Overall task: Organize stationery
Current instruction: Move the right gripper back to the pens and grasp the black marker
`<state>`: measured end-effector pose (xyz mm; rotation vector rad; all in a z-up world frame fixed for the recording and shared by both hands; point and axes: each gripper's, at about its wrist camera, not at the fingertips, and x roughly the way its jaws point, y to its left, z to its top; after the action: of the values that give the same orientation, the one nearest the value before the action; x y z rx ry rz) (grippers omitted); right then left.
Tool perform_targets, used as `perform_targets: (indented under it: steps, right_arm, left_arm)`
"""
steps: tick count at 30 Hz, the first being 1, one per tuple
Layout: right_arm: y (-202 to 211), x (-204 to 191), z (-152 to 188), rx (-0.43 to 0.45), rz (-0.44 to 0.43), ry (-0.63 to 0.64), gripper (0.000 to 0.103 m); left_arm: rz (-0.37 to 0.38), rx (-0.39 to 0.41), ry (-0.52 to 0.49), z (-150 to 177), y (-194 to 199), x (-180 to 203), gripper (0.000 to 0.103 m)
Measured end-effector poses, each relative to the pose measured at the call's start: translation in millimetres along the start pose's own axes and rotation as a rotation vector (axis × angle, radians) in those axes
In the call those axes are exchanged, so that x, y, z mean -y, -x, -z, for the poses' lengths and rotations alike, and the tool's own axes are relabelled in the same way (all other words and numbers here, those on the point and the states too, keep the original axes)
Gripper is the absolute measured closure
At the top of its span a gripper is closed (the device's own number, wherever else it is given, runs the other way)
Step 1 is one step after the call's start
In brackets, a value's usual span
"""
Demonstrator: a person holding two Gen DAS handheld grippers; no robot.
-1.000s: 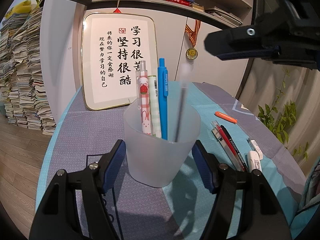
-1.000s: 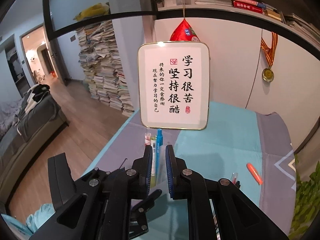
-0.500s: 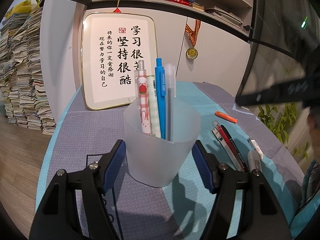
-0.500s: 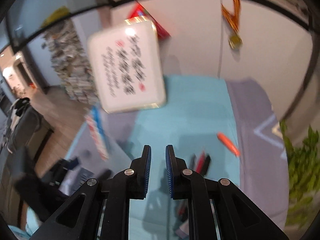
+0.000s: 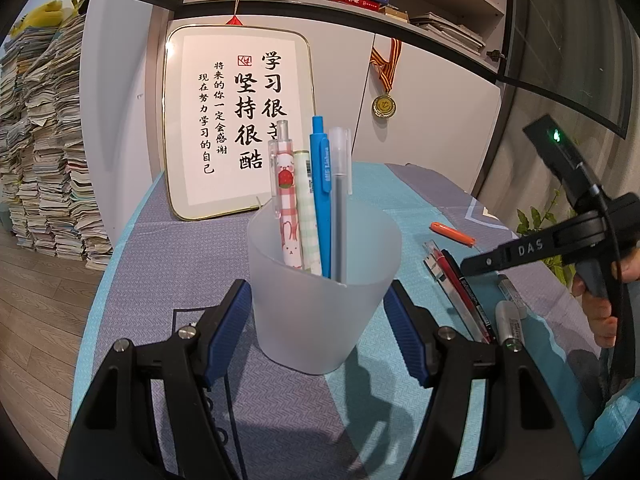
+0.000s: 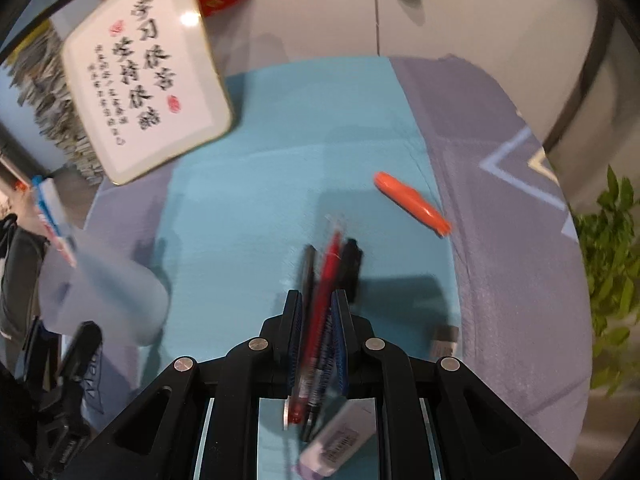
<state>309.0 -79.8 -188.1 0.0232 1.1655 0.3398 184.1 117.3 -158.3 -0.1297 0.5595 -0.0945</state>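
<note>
A frosted plastic cup (image 5: 322, 288) stands on the cloth and holds several pens: a pink checked one, a pale green one, a blue one and a clear grey one (image 5: 340, 200). My left gripper (image 5: 320, 320) is open with a finger on each side of the cup. My right gripper (image 6: 316, 308) has its jaws close together, hovering above a red pen (image 6: 326, 276) and black pens (image 6: 351, 260) that lie on the cloth; it holds nothing. An orange pen (image 6: 412, 204) lies farther right. The cup shows blurred at the left of the right wrist view (image 6: 108, 292).
A framed calligraphy board (image 5: 236, 128) leans on the wall behind the cup. White markers (image 5: 510, 320) lie by the loose pens. A white eraser-like item (image 6: 340, 440) lies under the right gripper. Paper stacks (image 5: 44, 152) stand left, a plant (image 6: 612, 264) right.
The clear grey pen has been dropped into the cup and settled upright. My right gripper left the cup, swung right and down, and now hovers over the loose pens. The left gripper stayed put.
</note>
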Motion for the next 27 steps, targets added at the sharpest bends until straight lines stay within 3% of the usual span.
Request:
perform_targets:
  steps: [8, 10, 14, 27]
  right_arm:
    - [-12.6, 8.6, 4.8, -0.036, 0.016, -0.020, 0.090]
    - [-12.5, 8.6, 4.8, -0.033, 0.024, -0.009, 0.085]
    - [-11.7, 12.4, 2.3, -0.015, 0.123, -0.012, 0.079]
    - [-16.5, 29.6, -21.4, -0.022, 0.103, -0.129, 0.079]
  left_arm:
    - [0.000, 0.000, 0.000, 0.0, -0.1, 0.0, 0.036]
    - [0.001, 0.000, 0.000, 0.0, -0.1, 0.1, 0.036]
    - [0.000, 0.000, 0.000, 0.0, 0.0, 0.1, 0.036]
    - [0.000, 0.000, 0.000, 0.0, 0.0, 0.1, 0.036]
